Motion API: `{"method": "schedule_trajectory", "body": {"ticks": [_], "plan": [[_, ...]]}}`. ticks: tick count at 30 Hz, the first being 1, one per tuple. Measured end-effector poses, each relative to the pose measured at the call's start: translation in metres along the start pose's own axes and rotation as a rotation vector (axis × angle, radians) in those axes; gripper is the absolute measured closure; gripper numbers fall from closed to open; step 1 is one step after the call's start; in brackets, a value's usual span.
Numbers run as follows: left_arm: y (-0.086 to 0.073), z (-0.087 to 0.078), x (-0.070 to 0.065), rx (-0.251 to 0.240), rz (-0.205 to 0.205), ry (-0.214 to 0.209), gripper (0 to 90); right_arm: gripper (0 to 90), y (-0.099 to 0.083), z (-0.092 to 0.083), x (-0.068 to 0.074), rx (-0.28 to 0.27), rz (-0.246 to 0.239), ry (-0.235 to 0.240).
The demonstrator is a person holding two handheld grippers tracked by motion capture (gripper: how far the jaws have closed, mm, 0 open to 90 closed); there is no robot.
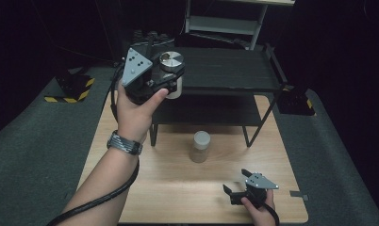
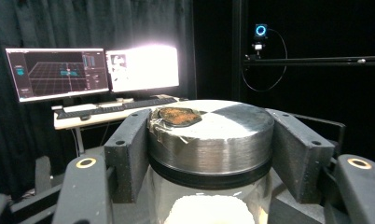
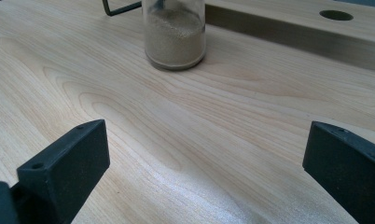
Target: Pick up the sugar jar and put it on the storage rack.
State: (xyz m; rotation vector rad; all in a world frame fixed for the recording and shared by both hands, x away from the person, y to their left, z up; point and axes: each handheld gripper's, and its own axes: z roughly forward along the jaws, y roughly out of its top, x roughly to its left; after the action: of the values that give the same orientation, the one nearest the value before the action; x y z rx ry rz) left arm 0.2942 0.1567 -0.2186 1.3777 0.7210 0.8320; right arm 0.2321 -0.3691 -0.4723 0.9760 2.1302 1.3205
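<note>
My left gripper (image 1: 171,82) is raised at the front left corner of the black shelf rack and is shut on a glass jar (image 1: 172,75) with a round metal lid (image 2: 211,135). In the left gripper view its black pads (image 2: 129,149) press on both sides of the lid, and white powder (image 2: 206,210) shows in the glass below. A second jar (image 1: 200,147) holding tan powder (image 3: 175,35) stands upright on the wooden table in front of the rack. My right gripper (image 1: 237,181) rests low near the table's front right edge, its jaws wide apart with nothing between them, pointing toward that jar.
The black two-level shelf rack (image 1: 230,70) stands across the back of the wooden table (image 1: 178,197). Dark mats lie on both sides of the table. Beyond the held jar, two monitors (image 2: 92,70) and a keyboard sit on a desk.
</note>
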Motion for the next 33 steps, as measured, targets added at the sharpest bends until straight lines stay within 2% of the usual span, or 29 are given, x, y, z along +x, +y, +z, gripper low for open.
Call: {"method": "schedule_trajectory", "body": {"ticks": [9, 17, 25, 33], "plan": [[0.004, 0.021, -0.001, 0.020, 0.026, 0.031, 35.1, 0.6, 0.000, 0.000, 0.000, 0.001, -0.004, 0.003], [-0.002, 0.037, 0.005, 0.023, -0.022, 0.041, 35.1, 0.6, 0.000, 0.000, -0.002, -0.002, -0.003, 0.010], [-0.003, 0.050, 0.004, 0.032, -0.004, 0.056, 35.2, 0.6, -0.001, 0.000, -0.002, -0.006, 0.000, 0.011], [-0.009, 0.060, 0.007, 0.039, -0.012, 0.059, 35.2, 0.6, -0.001, -0.001, -0.003, -0.007, 0.001, 0.015]]}}
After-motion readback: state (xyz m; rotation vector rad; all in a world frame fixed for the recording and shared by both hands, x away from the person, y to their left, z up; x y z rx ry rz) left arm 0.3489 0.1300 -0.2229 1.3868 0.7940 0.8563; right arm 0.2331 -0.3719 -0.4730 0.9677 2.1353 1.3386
